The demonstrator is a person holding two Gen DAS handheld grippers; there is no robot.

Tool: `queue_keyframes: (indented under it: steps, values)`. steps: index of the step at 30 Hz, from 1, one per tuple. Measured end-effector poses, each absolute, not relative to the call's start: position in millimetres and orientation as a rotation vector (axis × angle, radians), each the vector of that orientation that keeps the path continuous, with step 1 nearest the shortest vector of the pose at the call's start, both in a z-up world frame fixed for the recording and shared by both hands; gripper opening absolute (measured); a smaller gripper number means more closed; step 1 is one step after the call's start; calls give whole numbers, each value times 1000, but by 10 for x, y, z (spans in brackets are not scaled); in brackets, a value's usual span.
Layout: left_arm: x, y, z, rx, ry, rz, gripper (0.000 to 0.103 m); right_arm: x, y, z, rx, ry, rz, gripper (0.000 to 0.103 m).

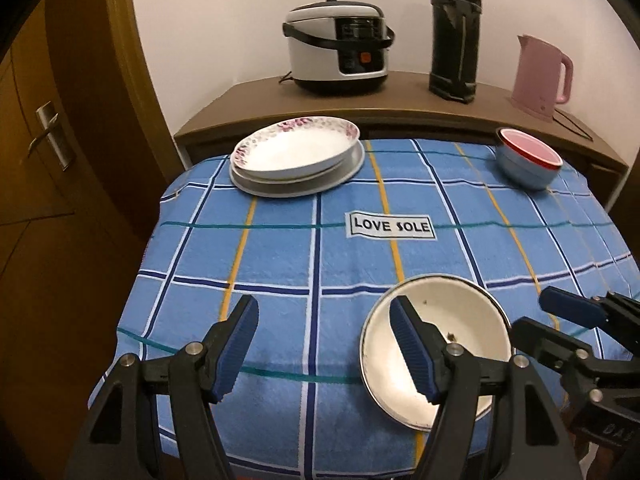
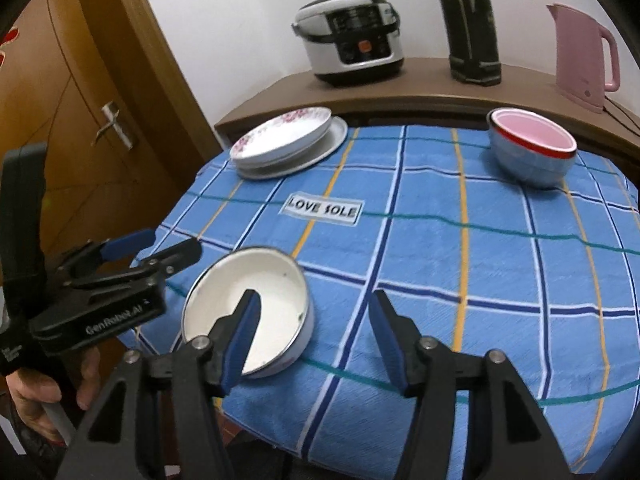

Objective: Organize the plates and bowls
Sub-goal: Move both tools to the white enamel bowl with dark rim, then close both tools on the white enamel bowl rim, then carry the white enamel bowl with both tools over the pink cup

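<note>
Both jaw sets stand apart with nothing between the pads. Left gripper (image 1: 324, 344): one blue finger (image 1: 412, 354) shows in front of the white enamel bowl (image 1: 464, 320), contact not determinable. Right gripper (image 2: 314, 336): same bowl (image 2: 276, 292) at 9 o'clock of its gap. Bowl sits near the front edge of the blue checked cloth (image 1: 304, 248). Stacked plates (image 1: 296, 156) lie at 11 o'clock, nested bowls (image 1: 528, 160) at 1 o'clock, well apart. Rice cooker (image 1: 340, 56) stands on the shelf behind.
</note>
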State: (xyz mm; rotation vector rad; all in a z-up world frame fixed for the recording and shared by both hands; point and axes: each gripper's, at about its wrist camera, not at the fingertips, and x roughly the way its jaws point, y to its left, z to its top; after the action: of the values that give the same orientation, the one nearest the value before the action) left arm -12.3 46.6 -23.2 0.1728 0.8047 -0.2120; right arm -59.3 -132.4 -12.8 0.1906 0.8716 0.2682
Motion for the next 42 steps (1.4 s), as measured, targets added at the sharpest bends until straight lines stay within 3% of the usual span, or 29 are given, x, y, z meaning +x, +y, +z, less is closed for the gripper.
queue_keyframes:
  steps: [11, 23, 29, 33, 39, 42]
  values:
    - [-144, 495, -355, 194, 819, -173, 70, -627, -1151, -195, 160, 880, 250, 48]
    - [-134, 481, -440, 209, 814, -144, 69, -575, -1071, -310, 155, 920, 230, 30]
    - [-128, 441, -442, 199, 811, -175, 51, -537, -1041, -366, 164, 941, 236, 22]
    - [-129, 377, -441, 194, 814, -203, 29, -517, -1008, -369, 163, 940, 241, 20]
    - [-90, 331, -502, 175, 855, -230, 13, -473, -1018, -377, 180, 951, 238, 18]
    - [-90, 319, -524, 170, 857, -227, 12, -453, -1019, -380, 182, 956, 235, 16]
